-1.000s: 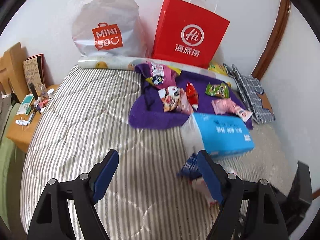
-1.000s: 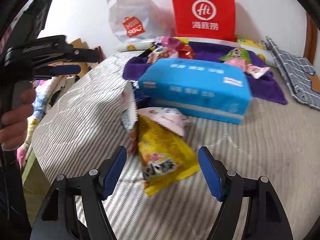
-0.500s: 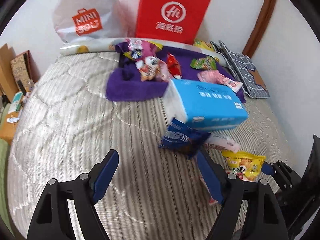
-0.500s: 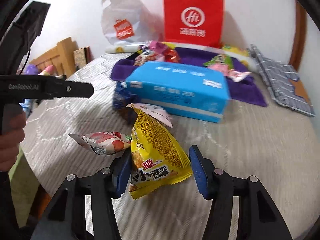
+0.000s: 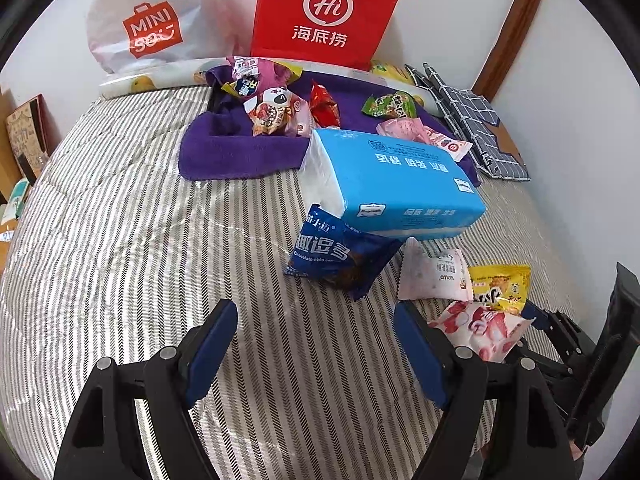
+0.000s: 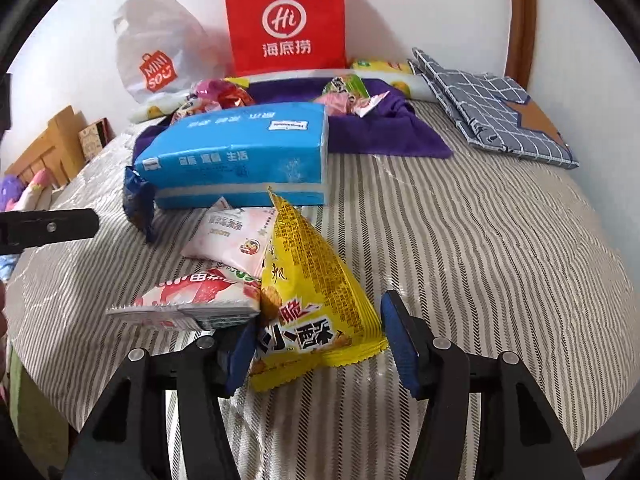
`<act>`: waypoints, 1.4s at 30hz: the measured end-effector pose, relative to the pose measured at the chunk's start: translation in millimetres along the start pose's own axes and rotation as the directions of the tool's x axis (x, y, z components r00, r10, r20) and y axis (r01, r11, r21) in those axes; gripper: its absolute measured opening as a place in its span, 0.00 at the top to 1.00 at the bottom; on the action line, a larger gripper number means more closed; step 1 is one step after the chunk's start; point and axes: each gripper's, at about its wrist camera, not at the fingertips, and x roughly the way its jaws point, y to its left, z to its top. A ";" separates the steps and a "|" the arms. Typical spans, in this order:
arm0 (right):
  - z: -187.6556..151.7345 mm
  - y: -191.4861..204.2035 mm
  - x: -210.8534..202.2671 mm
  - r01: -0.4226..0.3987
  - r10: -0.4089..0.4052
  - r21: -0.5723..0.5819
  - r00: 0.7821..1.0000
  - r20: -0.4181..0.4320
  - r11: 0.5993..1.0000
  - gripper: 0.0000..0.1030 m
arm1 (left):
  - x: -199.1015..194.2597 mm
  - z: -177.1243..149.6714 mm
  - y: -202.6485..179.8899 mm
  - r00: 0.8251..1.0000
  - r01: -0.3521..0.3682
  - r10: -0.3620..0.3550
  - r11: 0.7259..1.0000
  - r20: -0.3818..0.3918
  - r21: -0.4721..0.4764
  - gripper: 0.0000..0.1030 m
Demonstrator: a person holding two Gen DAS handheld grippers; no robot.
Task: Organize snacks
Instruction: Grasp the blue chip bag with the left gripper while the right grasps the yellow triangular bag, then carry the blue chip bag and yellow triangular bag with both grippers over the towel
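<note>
Four snack packets lie on the striped bed [image 6: 480, 240] in front of a blue tissue pack [image 6: 236, 156]: a yellow packet [image 6: 316, 300], a pink packet [image 6: 232, 240], a red-and-white packet [image 6: 192, 300] and a dark blue packet [image 5: 340, 256]. Right tool [image 6: 320, 348] brackets the yellow packet; its jaws have just been opening slightly, left pad at the packet's edge, right pad clear of it. Left tool [image 5: 316, 352] stands open over bare bedding, holding nothing. More snacks sit on a purple towel [image 5: 232, 152] behind, near a red paper bag [image 5: 324, 12].
</note>
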 end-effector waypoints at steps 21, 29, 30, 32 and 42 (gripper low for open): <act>11.9 -53.1 -4.2 0.042 -0.046 0.099 0.998 0.039 0.994 0.48 | 50.6 17.9 -23.7 0.993 -0.110 0.107 0.992 0.059 0.054 0.36; 39.8 -65.4 25.8 0.057 -0.060 0.104 0.998 0.026 0.993 0.48 | 41.8 16.8 -4.7 0.996 -0.074 0.073 0.997 0.045 0.008 0.51; 43.4 -65.8 29.6 0.060 -0.063 0.102 0.998 0.022 0.993 0.48 | 40.1 17.2 -2.1 0.996 -0.078 0.077 0.997 0.047 0.005 0.51; 50.6 -65.7 36.9 0.070 -0.072 0.094 0.997 0.017 0.993 0.48 | 35.9 18.3 4.1 0.993 -0.101 0.101 0.995 0.052 -0.005 0.53; 59.9 -63.0 57.4 0.027 -0.024 0.088 0.999 -0.036 0.996 0.46 | 44.5 26.4 25.4 0.985 -0.151 0.152 0.988 0.077 -0.021 0.56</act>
